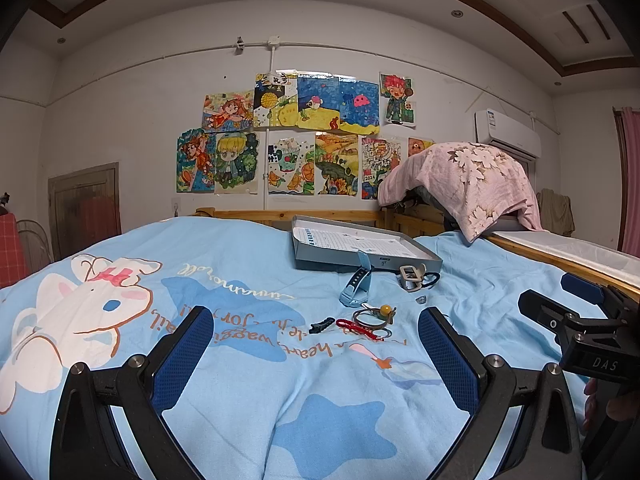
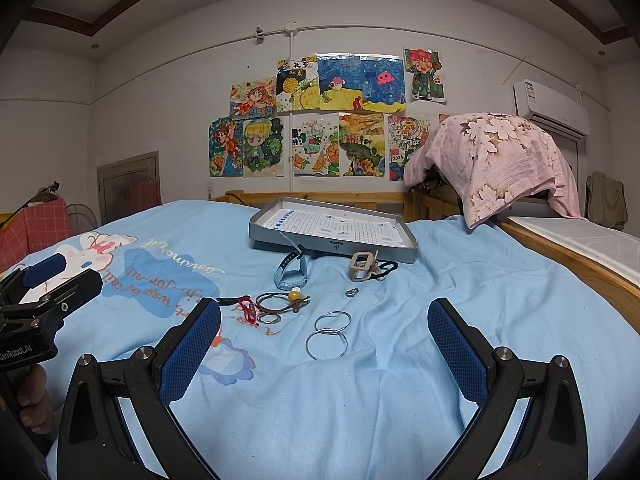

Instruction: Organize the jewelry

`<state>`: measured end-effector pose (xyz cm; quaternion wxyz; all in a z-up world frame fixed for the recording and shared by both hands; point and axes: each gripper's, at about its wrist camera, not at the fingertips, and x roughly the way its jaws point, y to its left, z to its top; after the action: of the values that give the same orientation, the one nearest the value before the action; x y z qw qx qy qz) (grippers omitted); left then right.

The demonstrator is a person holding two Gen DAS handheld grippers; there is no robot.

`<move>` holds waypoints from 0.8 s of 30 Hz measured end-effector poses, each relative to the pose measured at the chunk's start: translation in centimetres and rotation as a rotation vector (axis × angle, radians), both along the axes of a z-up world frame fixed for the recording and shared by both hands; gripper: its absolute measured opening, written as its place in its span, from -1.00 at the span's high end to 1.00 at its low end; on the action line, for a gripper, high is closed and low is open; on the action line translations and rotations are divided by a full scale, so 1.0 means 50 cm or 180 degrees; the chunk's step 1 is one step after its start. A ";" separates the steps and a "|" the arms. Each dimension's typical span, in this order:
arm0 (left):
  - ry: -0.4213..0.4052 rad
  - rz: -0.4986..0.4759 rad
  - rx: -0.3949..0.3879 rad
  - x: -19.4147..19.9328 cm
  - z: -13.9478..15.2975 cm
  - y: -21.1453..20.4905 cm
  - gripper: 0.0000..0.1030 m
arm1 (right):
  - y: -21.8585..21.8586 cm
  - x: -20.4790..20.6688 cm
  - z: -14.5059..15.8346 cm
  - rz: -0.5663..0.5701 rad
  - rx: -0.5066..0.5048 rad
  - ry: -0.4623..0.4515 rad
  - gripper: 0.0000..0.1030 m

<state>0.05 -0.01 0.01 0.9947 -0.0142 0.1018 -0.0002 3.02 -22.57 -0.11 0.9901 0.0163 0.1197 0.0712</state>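
Jewelry lies scattered on the blue bedspread (image 1: 240, 360). A grey shallow box (image 1: 360, 246) (image 2: 332, 232) sits at the far side. In front of it lie a blue watch (image 1: 356, 284) (image 2: 292, 270), a beige square clip (image 1: 412, 276) (image 2: 362, 266), a small clear stone (image 2: 352, 292), hair ties with a yellow bead (image 1: 384, 312) (image 2: 295, 295), a red cord (image 1: 352, 326) (image 2: 248, 308), a black clip (image 1: 322, 324) and two silver hoops (image 2: 328, 334). My left gripper (image 1: 316, 340) is open and empty, short of the pile. My right gripper (image 2: 324, 332) is open and empty, with the hoops between its fingers in view.
A wooden bed rail (image 2: 580, 264) runs along the right. A pink flowered cloth (image 2: 500, 160) covers a heap at the far right. Drawings hang on the wall (image 2: 320, 120). Each gripper shows at the edge of the other's view.
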 end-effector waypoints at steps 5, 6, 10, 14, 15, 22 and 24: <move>0.0000 0.0000 0.0000 0.000 0.000 0.000 -1.00 | 0.000 0.000 0.000 -0.0001 0.0000 -0.0001 -0.98; -0.0001 0.0000 0.0001 0.000 0.000 0.000 -1.00 | 0.000 0.000 0.000 0.0000 0.0001 0.0001 -0.98; -0.0001 0.0000 0.0003 0.000 0.000 0.000 -1.00 | 0.000 0.000 0.000 -0.0002 0.0001 0.0000 -0.98; 0.0005 0.0000 0.0005 0.000 0.000 0.000 -1.00 | 0.001 0.000 -0.001 -0.0003 0.0000 0.0001 -0.98; 0.0003 0.0001 0.0002 0.000 0.000 0.000 -1.00 | 0.000 0.000 -0.001 -0.0002 0.0000 0.0003 -0.98; 0.0100 -0.0001 -0.0061 0.009 -0.010 -0.016 -1.00 | -0.003 0.008 -0.005 0.0002 0.0028 0.0059 -0.98; 0.0144 0.0001 -0.0101 0.021 -0.019 -0.004 -1.00 | -0.009 0.015 -0.004 -0.0021 0.0040 0.0044 -0.98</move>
<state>1.08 -0.23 -0.93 0.9918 -0.0300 0.1244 -0.0014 3.76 -23.01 -0.32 0.9894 0.0233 0.1260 0.0685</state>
